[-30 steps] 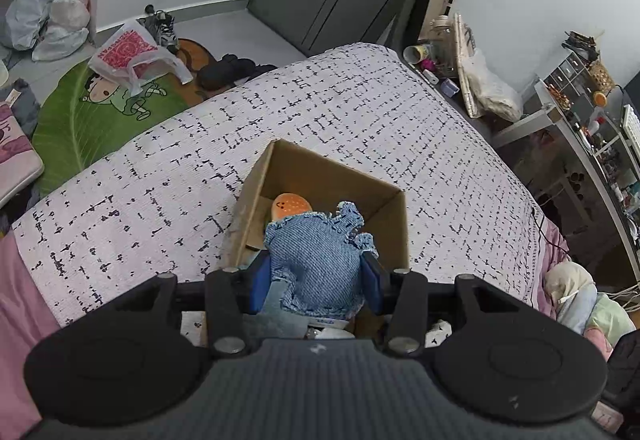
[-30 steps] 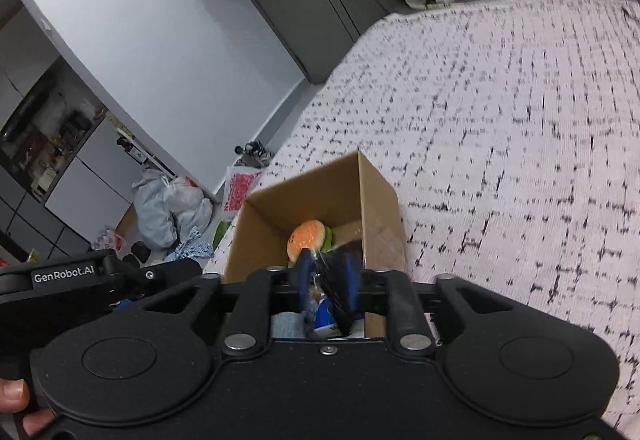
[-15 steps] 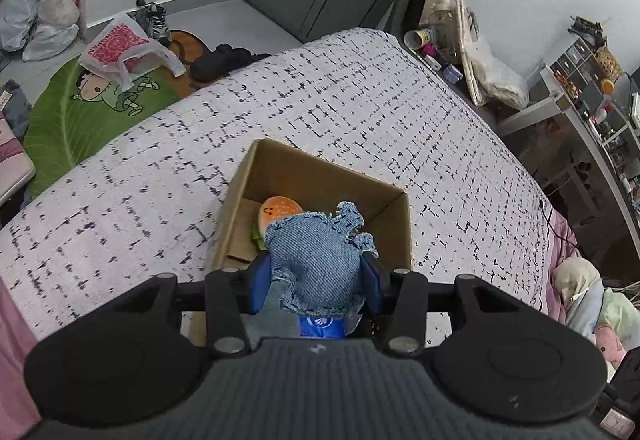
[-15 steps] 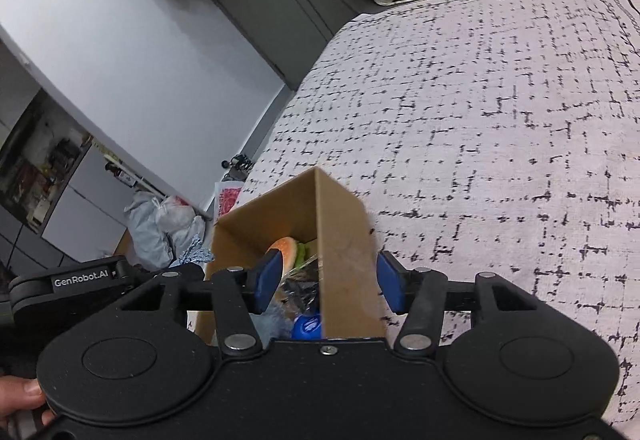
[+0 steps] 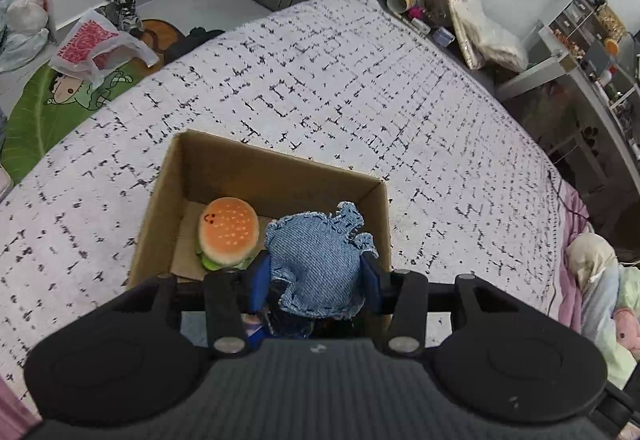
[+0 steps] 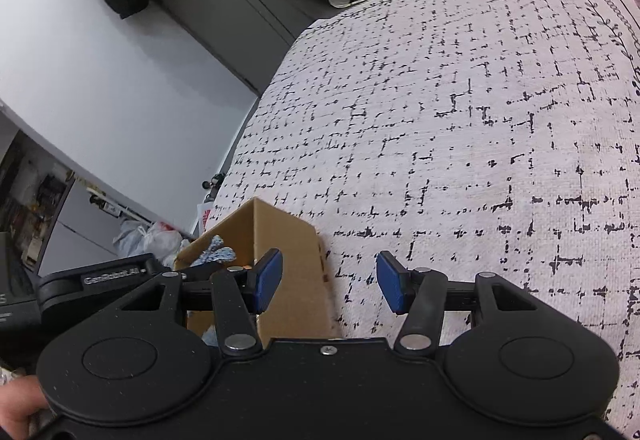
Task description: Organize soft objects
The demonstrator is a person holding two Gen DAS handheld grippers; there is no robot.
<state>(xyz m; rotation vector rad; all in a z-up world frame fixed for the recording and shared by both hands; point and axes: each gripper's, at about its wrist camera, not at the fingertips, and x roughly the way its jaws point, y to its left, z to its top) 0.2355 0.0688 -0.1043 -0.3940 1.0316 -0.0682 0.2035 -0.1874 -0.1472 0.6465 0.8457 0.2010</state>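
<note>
Downward-tilted left gripper (image 5: 317, 277) clamps denim toy (image 5: 318, 267) above box (image 5: 276, 171).

Black left hand-held gripper (image 5: 316, 274), blue pads (image 5: 259, 282), silver screws, black right hand-held gripper (image 6: 328, 282), "GenRobot.AI" lettering

Left claw (image 5: 316, 276) clamped (both pads pressing), tilted down, right claw (image 6: 329, 282) parted, nothing between

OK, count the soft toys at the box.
2: a burger plush lying in the box, and a denim toy clamped in the left tongs above it. More may lie hidden underneath.
</note>
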